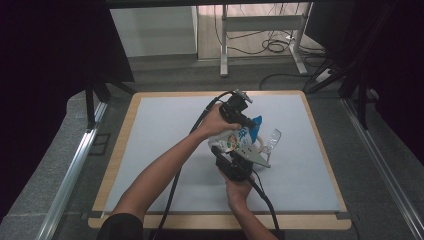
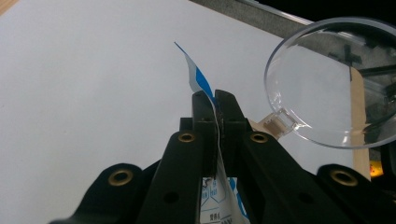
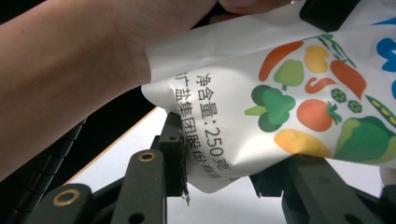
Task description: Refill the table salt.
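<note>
Gripping one pouch [image 1: 240,141], two tools, one clear cup [image 1: 270,140]

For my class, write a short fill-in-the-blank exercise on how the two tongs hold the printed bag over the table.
1. The left tongs are shut on the thin top ____ of the printed bag.
2. The right tongs grip the bag at its ____ end.
3. Beside the bag, on the white table mat, stands a clear plastic ____.
4. The pictures printed on the bag show ____.

Missing words: edge; lower; cup; vegetables
</note>
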`<state>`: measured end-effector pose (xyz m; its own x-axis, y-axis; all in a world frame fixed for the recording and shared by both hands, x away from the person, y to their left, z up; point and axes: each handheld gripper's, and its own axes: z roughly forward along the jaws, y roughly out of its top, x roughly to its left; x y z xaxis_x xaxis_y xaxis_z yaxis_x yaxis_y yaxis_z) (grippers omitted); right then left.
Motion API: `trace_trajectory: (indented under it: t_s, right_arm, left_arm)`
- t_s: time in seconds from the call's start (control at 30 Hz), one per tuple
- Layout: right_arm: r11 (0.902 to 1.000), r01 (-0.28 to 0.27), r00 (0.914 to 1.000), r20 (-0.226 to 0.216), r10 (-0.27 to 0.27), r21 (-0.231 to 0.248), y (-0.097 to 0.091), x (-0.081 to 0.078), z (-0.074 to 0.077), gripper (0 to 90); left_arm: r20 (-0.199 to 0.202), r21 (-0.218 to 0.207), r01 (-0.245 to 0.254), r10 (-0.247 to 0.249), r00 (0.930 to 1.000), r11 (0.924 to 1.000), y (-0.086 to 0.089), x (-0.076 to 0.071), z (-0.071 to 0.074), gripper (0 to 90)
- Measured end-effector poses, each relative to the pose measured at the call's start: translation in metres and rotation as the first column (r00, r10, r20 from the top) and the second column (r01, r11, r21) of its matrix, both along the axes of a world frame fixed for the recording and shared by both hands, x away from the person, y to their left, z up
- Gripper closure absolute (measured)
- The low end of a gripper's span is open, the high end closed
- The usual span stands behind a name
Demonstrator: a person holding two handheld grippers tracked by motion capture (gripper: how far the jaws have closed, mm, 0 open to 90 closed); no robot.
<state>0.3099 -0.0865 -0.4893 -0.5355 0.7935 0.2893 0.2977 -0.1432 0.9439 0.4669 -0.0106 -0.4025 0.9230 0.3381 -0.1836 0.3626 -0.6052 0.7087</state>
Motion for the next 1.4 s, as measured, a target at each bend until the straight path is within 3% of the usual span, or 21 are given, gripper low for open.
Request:
trace_trajectory:
  t_s: [0.5, 0.8, 0.97, 1.13, 1.4]
  right_arm:
    - [0.9953, -0.030, 0.9990, 0.030, 0.033, -0.092, 0.002, -0.007, -0.007, 62.2]
    - [0.9877, -0.026, 0.9974, 0.063, 0.036, -0.154, 0.002, -0.009, -0.012, 61.6]
    - [0.9751, -0.012, 0.9948, 0.096, 0.034, -0.221, 0.000, -0.012, -0.018, 61.2]
    - [0.9551, 0.002, 0.9920, 0.121, 0.035, -0.296, -0.002, -0.015, -0.023, 60.6]
    - [0.9402, -0.007, 0.9942, 0.098, 0.043, -0.341, -0.007, -0.016, -0.030, 59.3]
  left_arm:
    - [-0.011, -0.080, -0.014, 0.014, 0.9998, 0.9967, 0.016, -0.006, -0.006, 88.5]
    - [-0.012, -0.124, -0.025, 0.023, 0.9997, 0.9920, 0.023, -0.009, -0.006, 88.4]
    - [-0.010, -0.148, -0.029, 0.028, 0.9996, 0.9885, 0.028, -0.011, -0.007, 88.4]
    - [-0.009, -0.167, -0.027, 0.026, 0.9996, 0.9855, 0.033, -0.014, -0.008, 88.4]
    - [-0.010, -0.180, -0.034, 0.033, 0.9994, 0.9831, 0.042, -0.019, -0.007, 88.4]
